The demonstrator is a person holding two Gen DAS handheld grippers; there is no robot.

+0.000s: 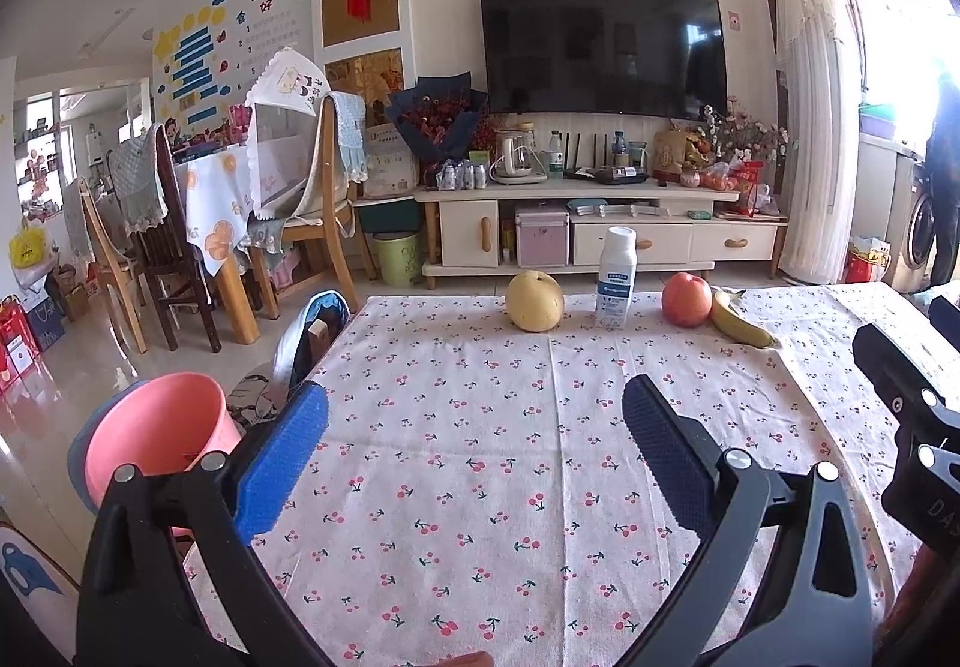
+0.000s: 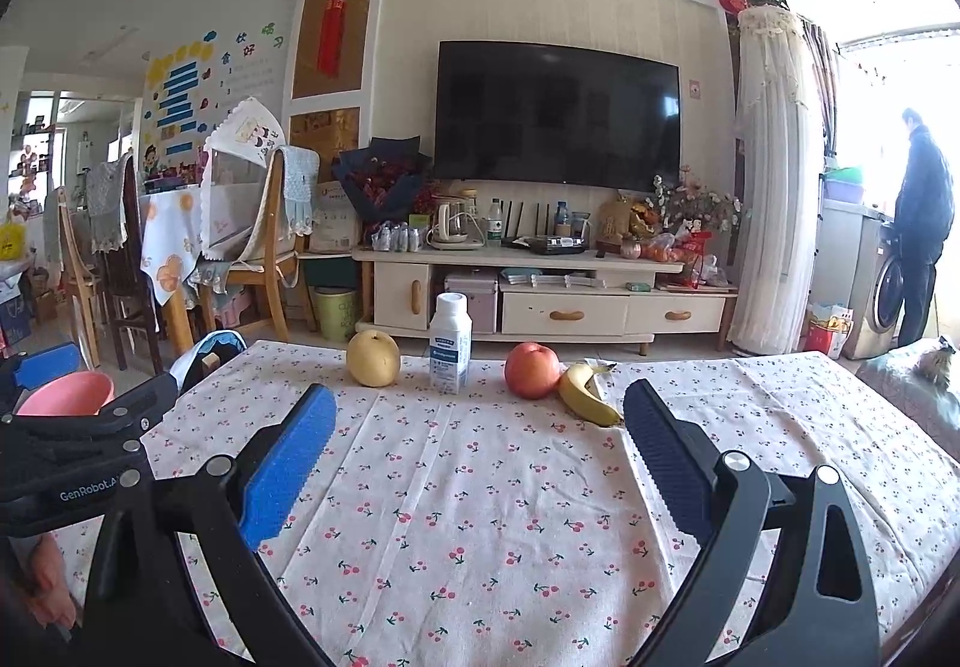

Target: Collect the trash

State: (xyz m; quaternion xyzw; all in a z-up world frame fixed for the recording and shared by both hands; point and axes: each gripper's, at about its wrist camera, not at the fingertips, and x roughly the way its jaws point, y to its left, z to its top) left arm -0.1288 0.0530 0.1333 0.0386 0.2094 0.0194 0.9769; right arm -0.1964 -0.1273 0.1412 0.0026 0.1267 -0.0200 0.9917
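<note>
Cherry-print tablecloth (image 1: 540, 457); pink bin (image 1: 156, 427); white-blue bottle (image 1: 616, 271).

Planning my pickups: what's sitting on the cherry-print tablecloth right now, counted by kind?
Pear: 1
Bottle: 1
Apple: 1
Banana: 1
Total: 4, all in a row at the far edge of the tablecloth. Both grippers hang open, holding nothing.

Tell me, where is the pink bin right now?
The pink bin stands off the table's left edge, beside the left gripper, in both views.
</note>
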